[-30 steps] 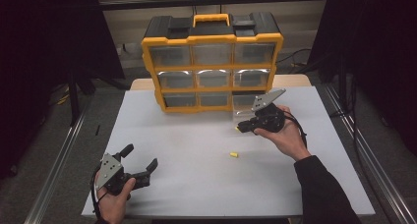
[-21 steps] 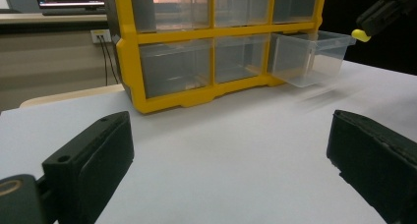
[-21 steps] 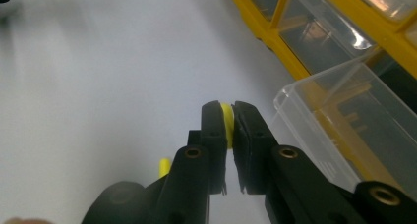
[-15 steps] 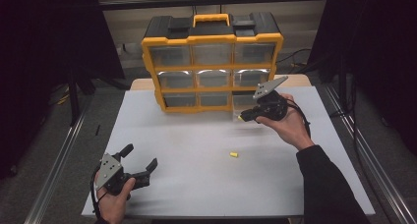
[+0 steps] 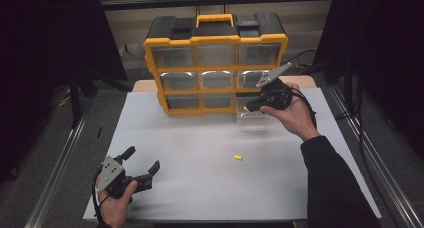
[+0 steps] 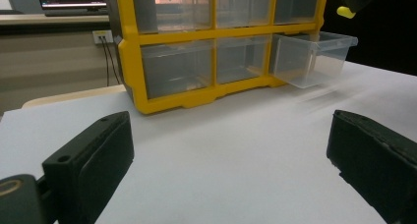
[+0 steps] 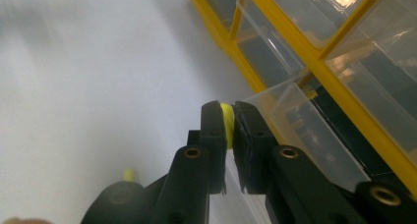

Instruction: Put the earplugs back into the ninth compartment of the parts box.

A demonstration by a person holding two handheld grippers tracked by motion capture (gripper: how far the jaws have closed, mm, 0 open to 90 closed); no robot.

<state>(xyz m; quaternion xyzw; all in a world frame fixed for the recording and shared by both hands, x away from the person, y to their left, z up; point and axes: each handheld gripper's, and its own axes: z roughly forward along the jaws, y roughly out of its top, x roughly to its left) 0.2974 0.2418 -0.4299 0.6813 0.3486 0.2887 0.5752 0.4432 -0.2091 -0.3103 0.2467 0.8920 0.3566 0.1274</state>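
Observation:
A yellow organizer with clear drawers stands at the back of the white table. Its bottom right drawer is pulled out. My right gripper hangs just over that drawer's front, shut on a small yellow piece pinched between its tips. From the left gripper view the same piece shows above the open drawer. A second yellow piece lies on the table. My left gripper rests at the front left, its jaws wide apart and empty.
The organizer's other drawers are pushed in and look empty. Metal rails run along both sides of the table. Bare white table surface lies between the two grippers.
My right hand has risen and moved toward the organizer with the yellow piece in its jaws. The left hand has stayed put.

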